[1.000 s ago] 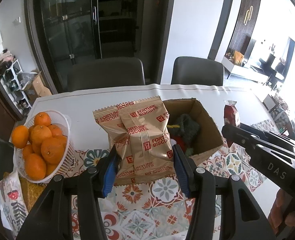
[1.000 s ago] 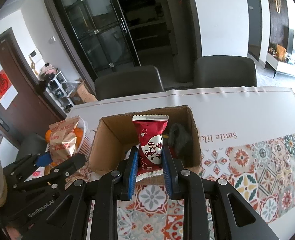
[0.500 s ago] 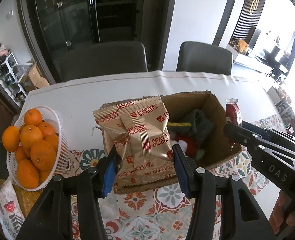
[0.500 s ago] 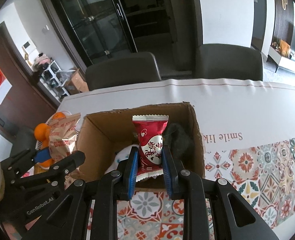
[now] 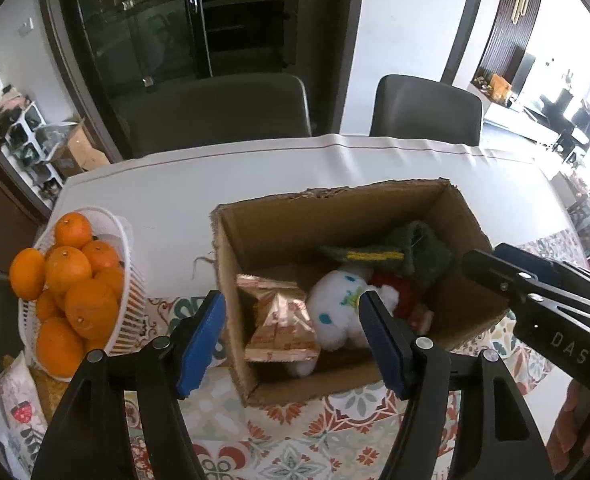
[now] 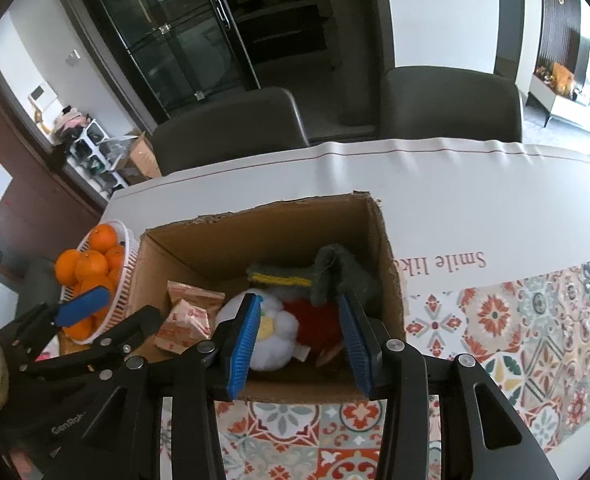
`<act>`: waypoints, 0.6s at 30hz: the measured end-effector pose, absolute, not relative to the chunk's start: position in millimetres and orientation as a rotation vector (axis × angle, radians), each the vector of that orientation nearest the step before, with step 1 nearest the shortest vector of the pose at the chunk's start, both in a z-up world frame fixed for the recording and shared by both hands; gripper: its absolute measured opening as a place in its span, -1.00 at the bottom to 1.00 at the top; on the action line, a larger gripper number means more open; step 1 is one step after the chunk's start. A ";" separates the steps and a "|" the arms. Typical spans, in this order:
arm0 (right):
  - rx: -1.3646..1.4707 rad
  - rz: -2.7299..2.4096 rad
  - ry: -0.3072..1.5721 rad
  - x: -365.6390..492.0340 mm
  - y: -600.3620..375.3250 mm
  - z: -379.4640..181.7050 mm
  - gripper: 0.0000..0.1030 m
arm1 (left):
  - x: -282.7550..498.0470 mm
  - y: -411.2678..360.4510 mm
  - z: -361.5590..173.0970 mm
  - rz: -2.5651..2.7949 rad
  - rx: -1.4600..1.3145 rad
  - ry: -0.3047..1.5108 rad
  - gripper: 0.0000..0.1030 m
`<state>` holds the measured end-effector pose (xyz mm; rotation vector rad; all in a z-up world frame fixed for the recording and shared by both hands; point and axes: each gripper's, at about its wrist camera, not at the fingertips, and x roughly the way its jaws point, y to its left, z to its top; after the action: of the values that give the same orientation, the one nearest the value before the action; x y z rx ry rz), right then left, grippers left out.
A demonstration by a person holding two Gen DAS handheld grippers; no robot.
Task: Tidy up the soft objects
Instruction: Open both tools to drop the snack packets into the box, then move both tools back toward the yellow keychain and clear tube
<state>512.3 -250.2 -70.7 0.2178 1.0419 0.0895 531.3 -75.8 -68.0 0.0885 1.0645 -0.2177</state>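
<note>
An open cardboard box stands on the patterned tablecloth. In it lie tan biscuit packets, a white plush toy, a red soft item and a green knitted piece. My left gripper hovers over the box's near left corner. Its jaws are opening and nothing is between the blue pads; the packets lie below them. My right gripper hangs over the near wall of the box, also opening, empty, above the plush toy and the red item.
A white basket piled with oranges sits just left of the box. Printed snack bags lie at the near left table corner. Two dark chairs stand behind the table. A person's hand grips the right tool.
Both grippers sank toward the box and spread their jaws. The biscuit packets dropped from the left jaws into the box. The red packet left the right jaws.
</note>
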 end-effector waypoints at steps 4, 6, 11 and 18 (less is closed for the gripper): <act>0.195 0.062 1.025 504.0 -248.3 -64.3 -0.17 | 520.2 -71.0 -59.7 -0.201 0.086 1.040 0.33; 0.194 0.055 1.017 498.6 -247.3 -60.8 -0.17 | 512.0 -68.5 -53.4 -0.194 0.084 1.024 0.33; 0.211 0.052 0.998 479.7 -247.1 -50.4 -0.17 | 485.9 -63.4 -38.9 -0.181 0.078 0.978 0.41; 0.209 0.051 0.957 442.4 -242.1 -36.3 -0.17 | 446.4 -55.8 -27.4 -0.179 0.068 0.944 0.45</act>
<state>442.4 -242.1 -36.3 0.2088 0.9568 0.0513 446.4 -55.8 -27.4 0.0683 0.9444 -0.1793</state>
